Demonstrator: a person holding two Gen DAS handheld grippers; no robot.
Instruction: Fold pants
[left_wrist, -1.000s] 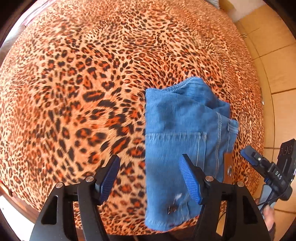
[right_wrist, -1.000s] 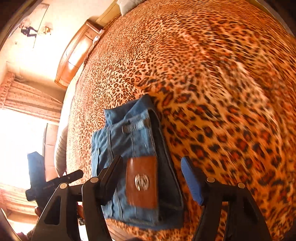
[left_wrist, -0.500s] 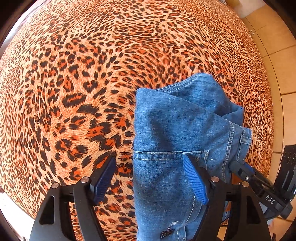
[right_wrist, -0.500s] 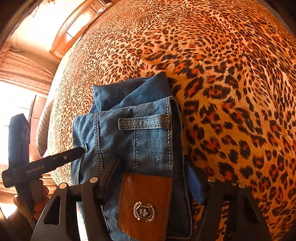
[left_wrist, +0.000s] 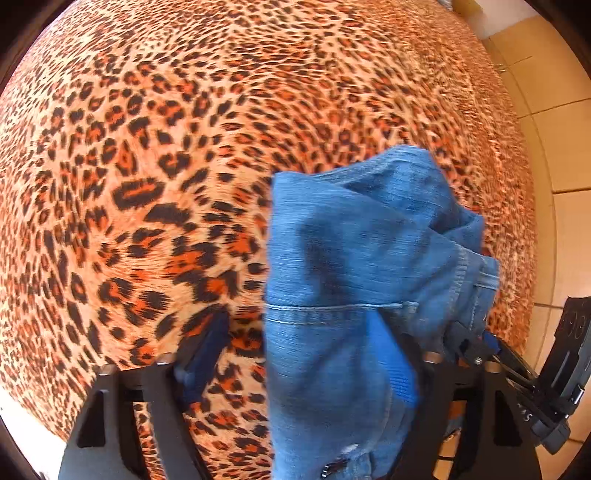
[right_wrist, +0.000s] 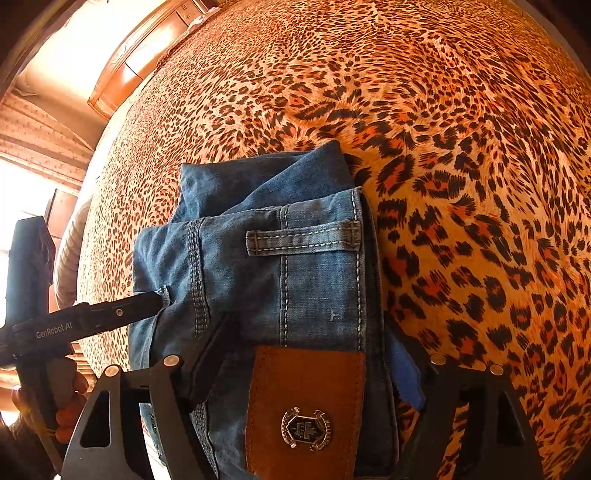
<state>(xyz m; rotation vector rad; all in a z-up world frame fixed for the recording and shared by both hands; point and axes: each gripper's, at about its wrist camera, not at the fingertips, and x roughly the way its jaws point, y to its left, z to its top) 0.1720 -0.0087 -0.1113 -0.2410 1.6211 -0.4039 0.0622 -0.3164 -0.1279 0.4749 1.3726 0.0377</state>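
Jeans (right_wrist: 280, 280) sit folded up on the leopard-print bed (right_wrist: 461, 166). Left gripper (left_wrist: 306, 354) angles down low, jaws spread wide across the denim's edge. Right gripper (right_wrist: 317, 354) comes in level, jaws wide too, straddling the waistband by the leather patch (right_wrist: 306, 410), gripping nothing.

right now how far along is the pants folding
Mostly done: the jeans already lie as a thick folded stack on the leopard bedspread, leather patch on top. In hand: the right gripper straddles the waistband end and the left gripper has its fingers open across the bundle's edge. Left: probably only tidying or moving it.
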